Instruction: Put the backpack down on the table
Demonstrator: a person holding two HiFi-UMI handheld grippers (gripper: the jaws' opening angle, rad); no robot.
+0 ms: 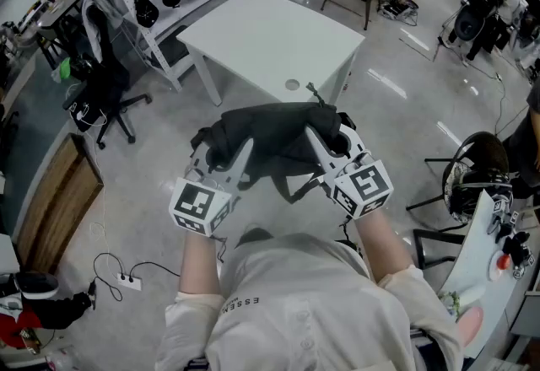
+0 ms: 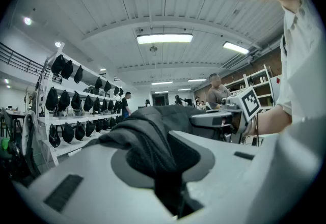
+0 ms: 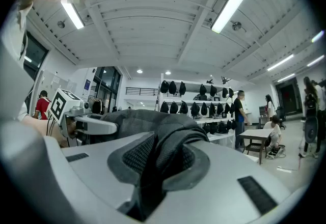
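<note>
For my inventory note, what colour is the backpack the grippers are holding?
The backpack is black, dark grey in places; best seen in the head view.

The black backpack [image 1: 274, 137] sags in a crumpled bundle, pinched up at both ends, straps dangling. It hangs just short of the white counter's [image 1: 261, 40] near corner.

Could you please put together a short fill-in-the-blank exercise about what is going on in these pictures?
1. The fingers of the left gripper and the right gripper are both shut on the black ____.
2. The backpack hangs in the ____, not yet set down on the table.
3. The table's top is ____ in colour.

Missing words: backpack; air; white.
</note>
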